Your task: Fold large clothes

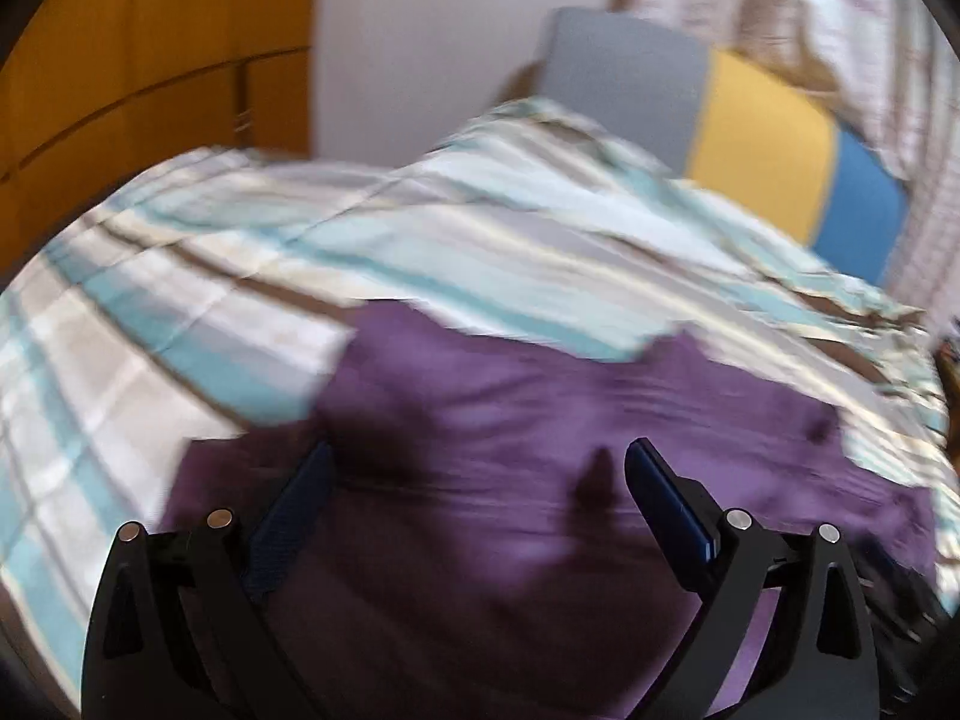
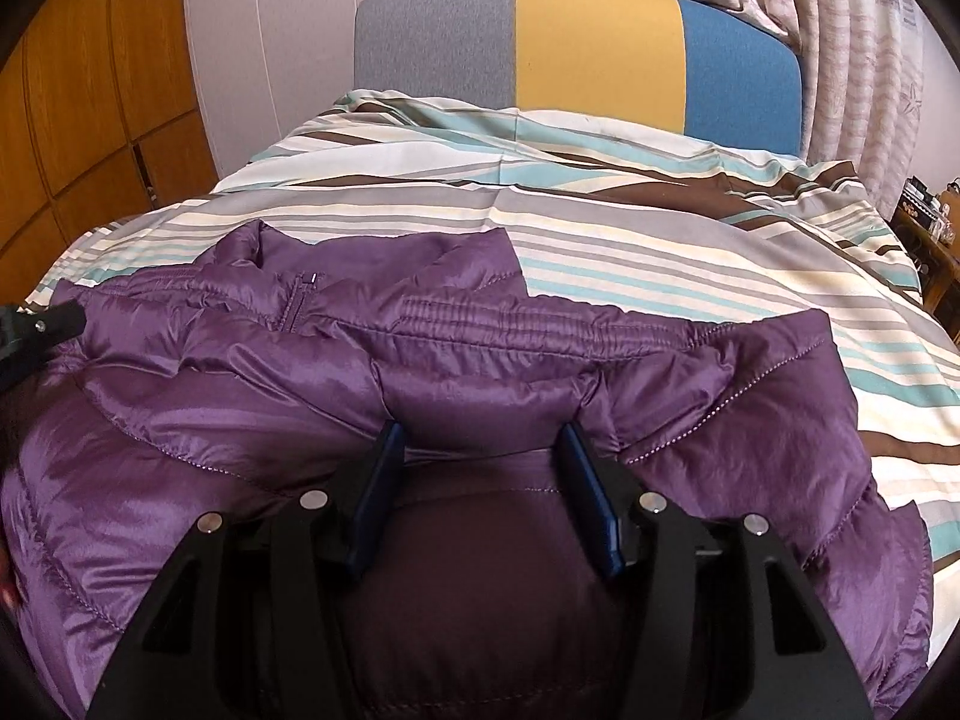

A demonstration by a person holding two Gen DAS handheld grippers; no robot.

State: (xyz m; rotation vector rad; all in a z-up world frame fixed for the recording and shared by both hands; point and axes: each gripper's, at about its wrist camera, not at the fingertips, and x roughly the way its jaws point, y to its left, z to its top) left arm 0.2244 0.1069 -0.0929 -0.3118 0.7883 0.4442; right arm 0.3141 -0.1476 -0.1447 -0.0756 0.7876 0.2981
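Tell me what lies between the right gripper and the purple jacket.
Nothing visible. The right gripper is open, its fingers apart directly over the purple jacket, which lies on the striped bedspread.

Left tool fingers spread wide with nothing between them, its view blurred, right tool fingers parted, tips pressed into fabric, gripping nothing

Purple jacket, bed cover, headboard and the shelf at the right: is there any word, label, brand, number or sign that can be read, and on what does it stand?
None can be read.
Purple jacket: no label or print shows.
Striped bed cover and headboard: only colour bands, no text.
Items on the shelf: too small to read.
The left wrist view is blurred.
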